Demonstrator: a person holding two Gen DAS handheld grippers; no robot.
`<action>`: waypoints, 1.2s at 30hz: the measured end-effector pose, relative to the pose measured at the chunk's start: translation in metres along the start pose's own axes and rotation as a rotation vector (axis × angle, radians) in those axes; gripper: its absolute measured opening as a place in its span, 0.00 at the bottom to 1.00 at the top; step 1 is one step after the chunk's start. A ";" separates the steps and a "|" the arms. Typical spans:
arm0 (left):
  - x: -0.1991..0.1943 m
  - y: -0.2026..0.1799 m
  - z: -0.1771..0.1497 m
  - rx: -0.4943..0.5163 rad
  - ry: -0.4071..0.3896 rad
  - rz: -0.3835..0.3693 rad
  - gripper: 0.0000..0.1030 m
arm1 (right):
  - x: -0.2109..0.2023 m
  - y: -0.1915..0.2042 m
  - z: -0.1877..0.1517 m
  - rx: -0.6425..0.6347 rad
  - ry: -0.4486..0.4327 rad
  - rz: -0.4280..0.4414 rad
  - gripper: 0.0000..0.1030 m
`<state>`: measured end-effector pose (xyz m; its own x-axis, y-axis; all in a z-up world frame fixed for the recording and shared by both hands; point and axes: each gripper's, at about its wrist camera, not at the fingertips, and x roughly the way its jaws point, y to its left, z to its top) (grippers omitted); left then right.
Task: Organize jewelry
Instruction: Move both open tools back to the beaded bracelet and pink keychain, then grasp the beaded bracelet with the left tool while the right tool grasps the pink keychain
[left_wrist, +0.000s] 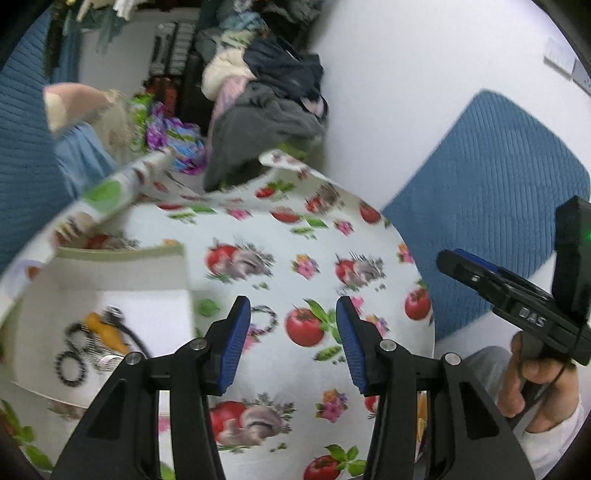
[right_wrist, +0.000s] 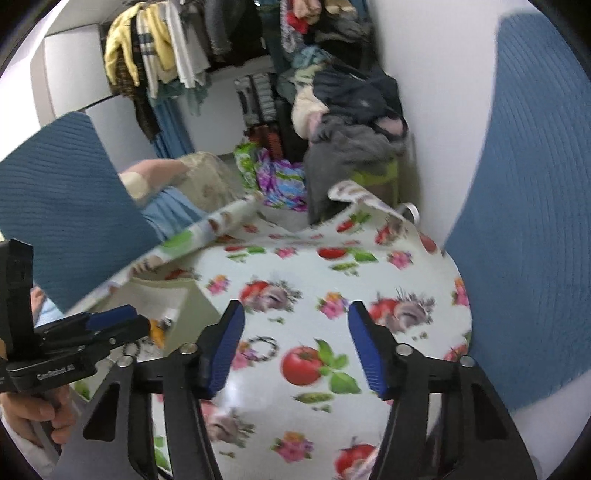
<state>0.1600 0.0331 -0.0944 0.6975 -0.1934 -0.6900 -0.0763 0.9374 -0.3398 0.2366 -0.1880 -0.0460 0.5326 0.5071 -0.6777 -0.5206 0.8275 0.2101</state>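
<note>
My left gripper (left_wrist: 293, 321) hangs open over the fruit-print tablecloth (left_wrist: 295, 229), with nothing between its blue pads. To its left stands a shallow white box (left_wrist: 122, 258) holding black beaded bracelets (left_wrist: 72, 363) and an orange piece (left_wrist: 105, 328), all blurred. A dark beaded ring (left_wrist: 266, 318), apparently a bracelet, lies on the cloth just past the left pad. My right gripper (right_wrist: 295, 332) is also open and empty above the cloth, with the same ring (right_wrist: 263, 349) near its left pad. Each gripper shows in the other's view: right gripper (left_wrist: 448, 258), left gripper (right_wrist: 125, 321).
The round table's cloth is folded up along its far edge (right_wrist: 221, 218). Behind it are a heap of clothes (right_wrist: 351, 122), colourful bags (right_wrist: 280, 177) and hanging garments (right_wrist: 159, 48). Blue quilted panels (left_wrist: 491, 177) (right_wrist: 528, 221) flank the table. A hand (left_wrist: 524, 380) grips the right tool's handle.
</note>
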 end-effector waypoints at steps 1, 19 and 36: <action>0.008 -0.003 -0.004 0.007 0.008 -0.005 0.47 | 0.007 -0.010 -0.006 0.012 0.012 -0.002 0.49; 0.149 -0.002 -0.045 0.028 0.204 0.080 0.38 | 0.131 -0.100 -0.058 0.100 0.265 -0.025 0.36; 0.196 -0.002 -0.049 0.204 0.235 0.178 0.19 | 0.184 -0.115 -0.067 0.096 0.388 -0.056 0.36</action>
<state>0.2621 -0.0206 -0.2605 0.5017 -0.0612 -0.8629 -0.0212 0.9963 -0.0830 0.3500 -0.2063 -0.2424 0.2571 0.3472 -0.9018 -0.4235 0.8793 0.2178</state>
